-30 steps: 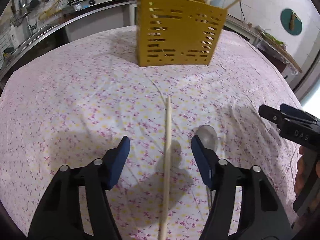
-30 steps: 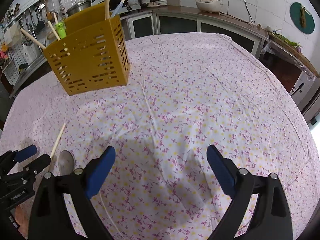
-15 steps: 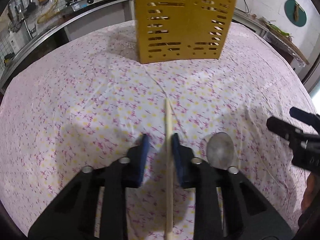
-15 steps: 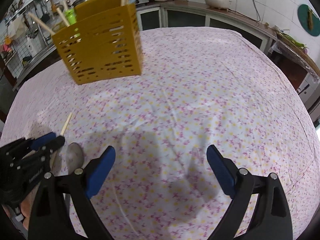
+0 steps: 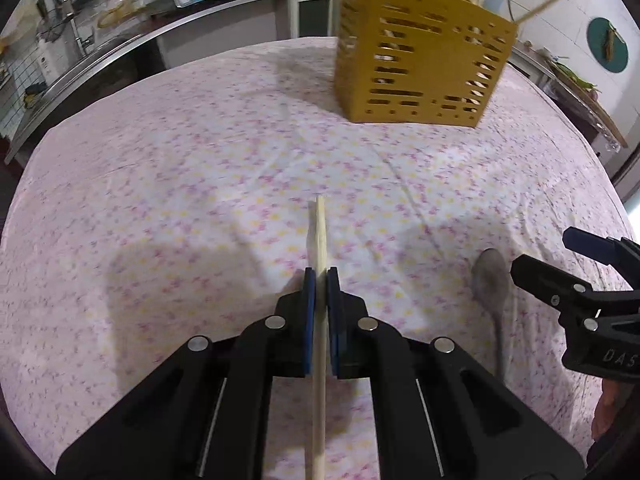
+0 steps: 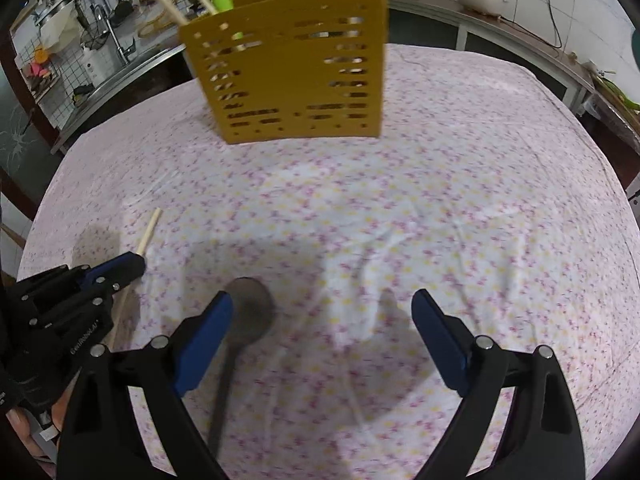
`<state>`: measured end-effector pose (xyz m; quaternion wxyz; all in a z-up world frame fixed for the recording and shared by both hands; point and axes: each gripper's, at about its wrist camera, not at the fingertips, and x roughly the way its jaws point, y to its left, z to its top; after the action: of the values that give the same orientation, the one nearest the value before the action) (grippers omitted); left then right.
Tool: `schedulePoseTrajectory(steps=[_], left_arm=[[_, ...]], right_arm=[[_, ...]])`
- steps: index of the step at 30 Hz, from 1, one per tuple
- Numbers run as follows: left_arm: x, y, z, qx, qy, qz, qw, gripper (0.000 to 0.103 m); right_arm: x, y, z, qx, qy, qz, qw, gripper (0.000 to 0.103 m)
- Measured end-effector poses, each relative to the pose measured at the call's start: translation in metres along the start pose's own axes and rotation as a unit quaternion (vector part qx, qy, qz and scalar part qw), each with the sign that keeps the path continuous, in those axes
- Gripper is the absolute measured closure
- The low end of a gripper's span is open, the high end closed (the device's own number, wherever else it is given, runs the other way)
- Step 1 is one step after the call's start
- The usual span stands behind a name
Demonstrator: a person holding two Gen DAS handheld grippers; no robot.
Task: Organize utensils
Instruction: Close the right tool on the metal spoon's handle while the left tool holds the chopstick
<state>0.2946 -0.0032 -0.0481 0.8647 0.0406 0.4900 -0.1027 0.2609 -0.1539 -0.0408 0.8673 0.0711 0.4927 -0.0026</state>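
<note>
Hidden or unclear: the near end of the wooden chopstick (image 5: pixel 320 240) runs between the left gripper's arms and out of the bottom of the left wrist view. In the right wrist view only its far tip shows beyond the left gripper's body. The handle of the metal spoon (image 6: pixel 251 314) is blurred and passes under the right gripper's left finger (image 6: pixel 204 340); its lower end is cut off between the arms. The contents of the yellow slotted utensil holder (image 6: pixel 292 68) show only as chopstick ends and a green item above its rim; its compartments cannot be told apart.

Left gripper (image 5: pixel 321 276): clenched on the wooden chopstick. Both blue pads press the stick from either side, and the stick extends straight ahead of the fingertips over the floral tablecloth (image 5: pixel 180 184). Whether the stick is clear of the cloth cannot be told.

Right gripper (image 6: pixel 322 308): fingers spread wide, grasping nothing. The spoon bowl lies on the cloth just inside the left fingertip, touching or nearly touching it; the right finger (image 6: pixel 438 338) stands well apart from it.

The utensil holder stands on the cloth well ahead of both grippers, ahead and to the right of the left gripper and directly ahead of the right gripper.
</note>
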Motion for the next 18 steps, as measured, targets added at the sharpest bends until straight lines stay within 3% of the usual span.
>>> schedulePoseTrajectory(steps=[5, 8, 13, 16, 18], left_arm=[[-0.005, 0.026, -0.005, -0.024, -0.001, 0.003, 0.9997, 0.098], [-0.007, 0.034, -0.007, -0.029, -0.002, 0.002, 0.9996, 0.098], [-0.011, 0.038, -0.01, -0.029, -0.005, 0.002, 0.9996, 0.098], [-0.011, 0.04, -0.012, -0.033, -0.006, -0.004, 0.9994, 0.098], [-0.011, 0.041, -0.012, -0.036, -0.004, -0.006, 0.9993, 0.098]], right_arm=[[0.005, 0.016, -0.001, -0.005, 0.018, -0.008, 1.0, 0.021], [0.008, 0.027, -0.002, -0.006, 0.031, -0.021, 0.999, 0.029], [0.012, 0.042, -0.002, -0.011, 0.045, -0.026, 0.999, 0.033], [0.019, 0.046, -0.001, -0.007, 0.062, -0.026, 0.998, 0.058], [0.019, 0.046, 0.0, -0.006, 0.06, -0.03, 0.998, 0.061]])
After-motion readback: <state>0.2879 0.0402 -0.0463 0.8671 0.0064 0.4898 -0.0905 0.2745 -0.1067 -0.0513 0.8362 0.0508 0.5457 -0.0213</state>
